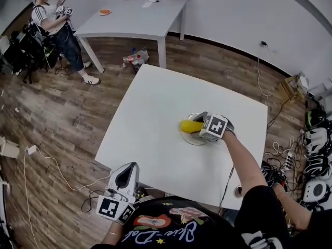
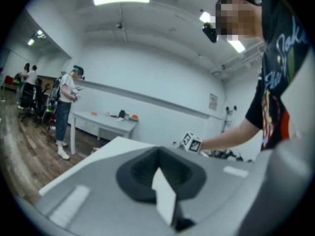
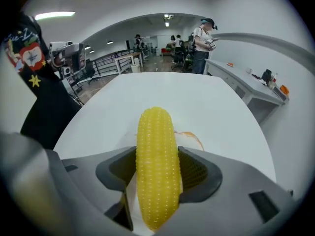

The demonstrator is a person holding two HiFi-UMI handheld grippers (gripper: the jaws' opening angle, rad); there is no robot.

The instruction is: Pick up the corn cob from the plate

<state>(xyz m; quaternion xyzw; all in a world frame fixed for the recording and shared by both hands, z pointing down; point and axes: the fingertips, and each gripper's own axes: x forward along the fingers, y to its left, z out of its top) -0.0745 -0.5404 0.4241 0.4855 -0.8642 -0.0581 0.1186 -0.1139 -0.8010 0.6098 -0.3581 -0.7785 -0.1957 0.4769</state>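
Note:
A yellow corn cob (image 3: 156,166) lies on a small pale plate (image 1: 193,139) near the right side of the white table (image 1: 150,113). My right gripper (image 1: 196,124) points steeply down over the plate, jaws wide, one on each side of the cob (image 1: 189,125). In the right gripper view a dark gap shows between the left jaw and the cob, while the right jaw sits close against it. The plate's orange-tinted rim (image 3: 193,138) peeks out past the cob. My left gripper (image 1: 124,176) hangs off the table's near-left edge, jaws together and holding nothing (image 2: 160,181).
A second white table (image 1: 135,19) with small items stands at the back, with a person (image 1: 57,30) beside it. Clutter (image 1: 136,57) lies under that table. Cables run over the wood floor at left, and helmets (image 1: 316,139) are stacked at right.

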